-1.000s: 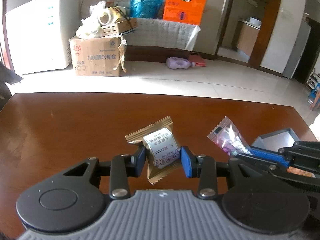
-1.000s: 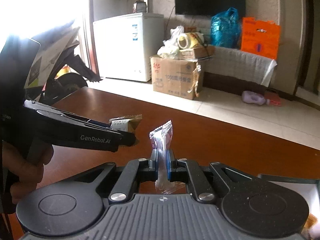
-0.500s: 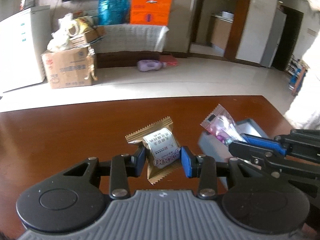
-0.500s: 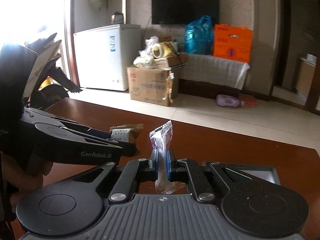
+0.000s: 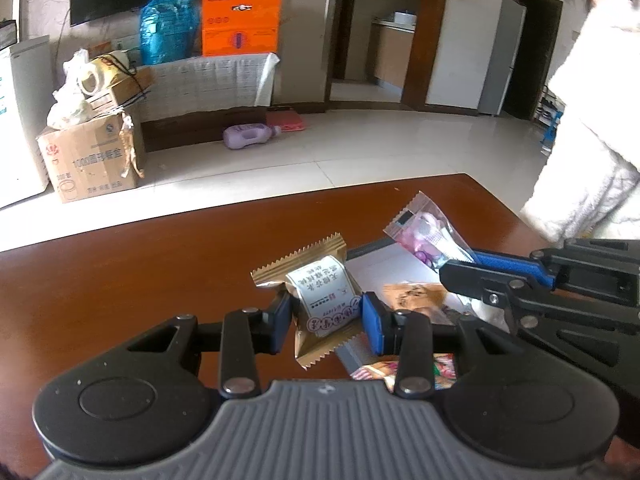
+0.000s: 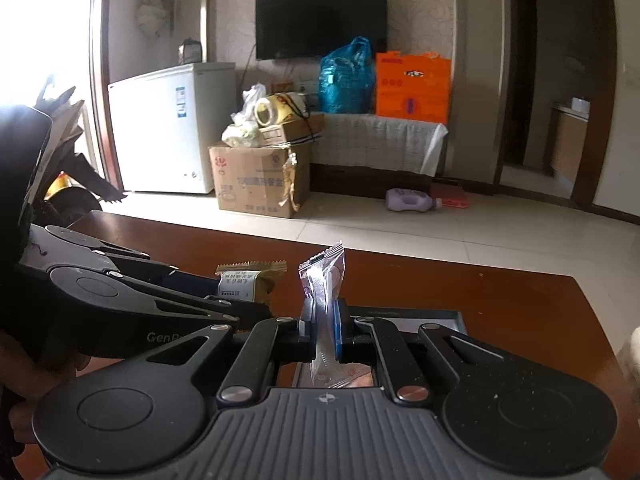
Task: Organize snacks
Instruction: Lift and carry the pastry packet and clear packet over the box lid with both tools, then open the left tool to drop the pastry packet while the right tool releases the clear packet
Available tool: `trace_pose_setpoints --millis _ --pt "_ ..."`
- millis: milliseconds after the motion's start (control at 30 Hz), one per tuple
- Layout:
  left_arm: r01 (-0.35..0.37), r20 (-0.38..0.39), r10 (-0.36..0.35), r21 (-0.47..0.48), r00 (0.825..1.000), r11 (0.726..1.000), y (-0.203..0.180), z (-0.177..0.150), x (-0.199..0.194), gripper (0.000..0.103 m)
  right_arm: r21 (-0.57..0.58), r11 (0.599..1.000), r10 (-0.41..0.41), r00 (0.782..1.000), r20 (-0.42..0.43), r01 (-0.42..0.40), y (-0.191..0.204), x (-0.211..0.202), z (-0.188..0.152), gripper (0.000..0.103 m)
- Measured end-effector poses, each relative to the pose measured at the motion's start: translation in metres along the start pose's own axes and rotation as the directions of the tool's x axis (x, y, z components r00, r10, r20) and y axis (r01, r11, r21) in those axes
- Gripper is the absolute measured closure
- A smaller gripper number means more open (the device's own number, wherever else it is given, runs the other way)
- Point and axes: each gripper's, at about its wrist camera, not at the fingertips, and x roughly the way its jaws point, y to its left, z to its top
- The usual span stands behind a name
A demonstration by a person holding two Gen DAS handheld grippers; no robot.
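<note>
Above the brown table [image 5: 120, 280], the left gripper [image 5: 326, 316] holds a gold-wrapped snack [image 5: 320, 304] between its jaws; beside it, the right gripper [image 6: 324, 330] pinches a clear pink candy packet [image 6: 326, 280]. Both packets hang over a grey tray [image 5: 384, 264] containing other snacks.

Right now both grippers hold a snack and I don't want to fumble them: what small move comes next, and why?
Probably lower the right gripper a little and let its clear packet go into the grey box. Both packets already hang over the box, which has snacks inside. The left gripper with the gold packet can follow.
</note>
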Motion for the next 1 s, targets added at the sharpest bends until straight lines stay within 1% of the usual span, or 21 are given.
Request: trace_pose_setpoints --millis 233,433,700,800,1000 --pt "0.022 -0.016 -0.022 0.027 1.000 0.999 -0.033 -0.001 0.005 0.067 0.022 0.999 -0.023 1.000 -0.001 0.023 -0.027 -0.014 -0.010 0.093" --pt "0.036 -0.048 -0.033 0.049 0.998 0.998 -0.054 -0.001 0.020 0.067 0.038 0.998 -0.044 0.999 -0.016 0.044 -0.045 -0.020 -0.024 0.093" --pt "0.048 -0.107 -0.042 0.060 0.993 0.997 -0.072 -0.005 0.055 0.067 0.077 0.995 -0.053 0.996 -0.070 0.059 -0.065 -0.017 -0.053 0.093" --pt "0.059 -0.119 -0.051 0.066 0.992 0.996 -0.077 -0.005 0.066 0.067 0.088 0.994 -0.054 0.995 -0.087 0.062 -0.068 -0.013 -0.063 0.093" --pt "0.055 -0.137 -0.045 0.071 0.990 0.996 -0.082 -0.009 0.084 0.067 0.120 0.990 -0.060 0.993 -0.099 0.072 -0.073 -0.007 -0.075 0.093"
